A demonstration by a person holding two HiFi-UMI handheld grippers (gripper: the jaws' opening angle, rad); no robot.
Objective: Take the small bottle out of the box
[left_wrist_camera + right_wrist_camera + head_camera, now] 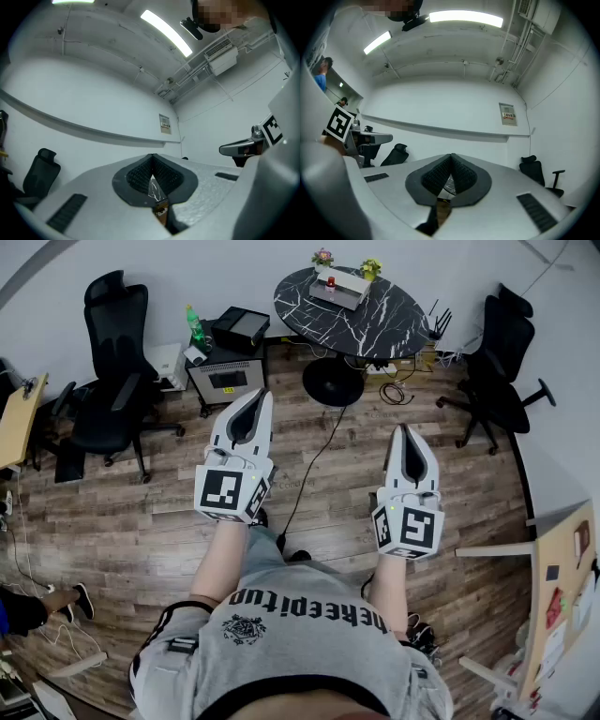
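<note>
A white box (pixel 342 289) stands on the round black marble table (pixel 380 326) at the far side of the room. A small red bottle (pixel 330 282) stands upright in it. Both grippers are held in the air over the wooden floor, well short of the table, and point toward it. My left gripper (pixel 265 396) is shut with nothing between its jaws; in the left gripper view its tips (pixel 152 158) meet. My right gripper (pixel 405 429) is shut and empty too, and its tips (pixel 451 158) touch in the right gripper view. Neither gripper touches the box.
Two small flower pots (pixel 322 257) (pixel 371 268) stand by the box. A black office chair (pixel 112 362) is at the left, another (pixel 497 367) at the right. A low black cabinet (pixel 228 371) with a green bottle (pixel 196 329) stands left of the table. A cable (pixel 314 465) crosses the floor.
</note>
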